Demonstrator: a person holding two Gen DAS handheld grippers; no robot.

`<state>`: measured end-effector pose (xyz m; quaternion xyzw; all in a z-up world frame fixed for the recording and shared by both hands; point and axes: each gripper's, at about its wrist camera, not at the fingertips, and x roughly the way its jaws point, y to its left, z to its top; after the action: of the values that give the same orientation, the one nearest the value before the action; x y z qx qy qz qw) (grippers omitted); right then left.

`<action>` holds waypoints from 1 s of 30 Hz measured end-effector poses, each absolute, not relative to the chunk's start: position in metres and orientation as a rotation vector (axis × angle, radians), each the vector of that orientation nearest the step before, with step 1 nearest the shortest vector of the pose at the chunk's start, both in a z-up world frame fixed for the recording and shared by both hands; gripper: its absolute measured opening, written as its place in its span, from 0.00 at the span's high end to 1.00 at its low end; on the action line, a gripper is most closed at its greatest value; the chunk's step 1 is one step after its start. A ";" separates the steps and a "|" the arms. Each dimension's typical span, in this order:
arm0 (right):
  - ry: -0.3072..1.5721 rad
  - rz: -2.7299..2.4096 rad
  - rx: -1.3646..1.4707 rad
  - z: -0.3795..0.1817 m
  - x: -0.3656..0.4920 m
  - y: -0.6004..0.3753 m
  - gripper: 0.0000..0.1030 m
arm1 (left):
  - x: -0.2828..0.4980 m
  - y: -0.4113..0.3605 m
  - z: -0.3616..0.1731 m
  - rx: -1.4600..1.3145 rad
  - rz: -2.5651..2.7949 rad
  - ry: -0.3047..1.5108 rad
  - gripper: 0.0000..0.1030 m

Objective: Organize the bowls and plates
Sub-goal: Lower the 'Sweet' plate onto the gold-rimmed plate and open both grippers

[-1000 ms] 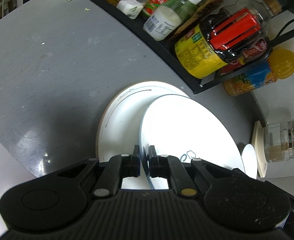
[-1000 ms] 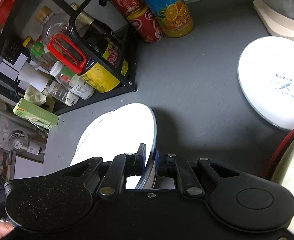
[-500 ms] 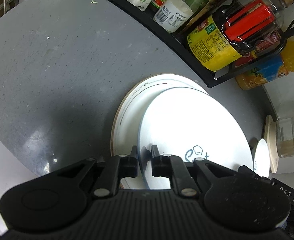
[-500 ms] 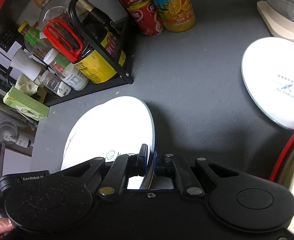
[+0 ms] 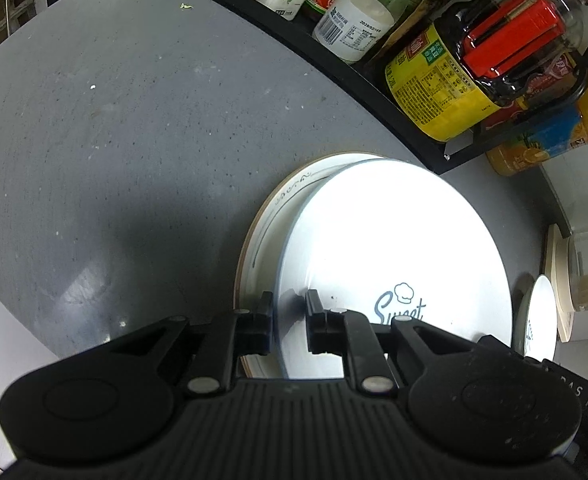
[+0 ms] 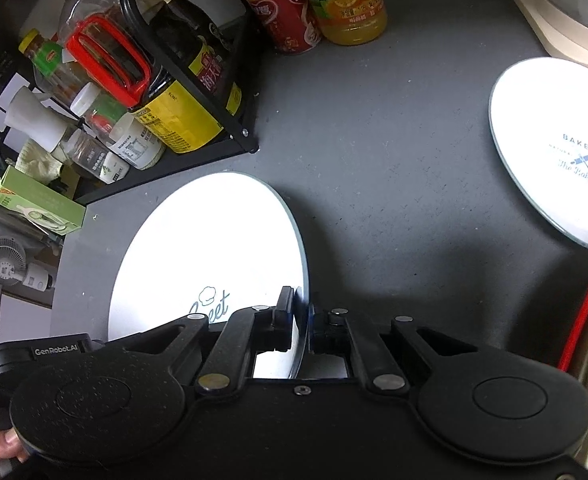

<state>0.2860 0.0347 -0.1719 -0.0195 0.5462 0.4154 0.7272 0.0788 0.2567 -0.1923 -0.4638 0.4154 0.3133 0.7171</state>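
Note:
A white plate with blue "Sweet" lettering [image 5: 393,248] lies over a larger white plate with a thin dark line [image 5: 266,220] on the grey table. My left gripper [image 5: 290,320] straddles the Sweet plate's near left rim. Its jaws are opening, and a gap shows between the pads and the rim. In the right wrist view my right gripper [image 6: 301,320] is shut on the opposite rim of the Sweet plate [image 6: 206,248]. A second white plate marked "Bakery" [image 6: 553,152] lies apart at the right.
A black wire rack [image 6: 198,92] full of sauce bottles stands just behind the plates. An orange juice bottle [image 6: 349,0] and a red can stand beside it. A kettle on a cream base [image 6: 561,28] is at the far right. A red-rimmed vessel [image 6: 585,300] edges in near right.
The Sweet plate has settled further over the larger plate. The left jaws have spread off its rim. The right jaws stay clamped.

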 end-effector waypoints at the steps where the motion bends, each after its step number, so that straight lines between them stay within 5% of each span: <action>1: 1.206 0.918 -0.043 -0.172 0.286 0.035 0.94 | 0.079 0.257 -0.192 -1.018 0.692 0.928 0.87; 22: 1.243 0.894 -0.043 -0.184 0.288 0.043 0.91 | 0.081 0.264 -0.158 -0.809 0.721 0.964 0.86; 30: 1.182 0.939 0.036 -0.151 0.293 0.028 0.77 | 0.077 0.266 -0.157 -0.830 0.734 0.971 0.86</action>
<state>0.2930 0.0279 -0.1509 0.0163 0.5366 0.4263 0.7281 0.0766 0.2661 -0.1566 -0.3783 0.4428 0.3346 0.7408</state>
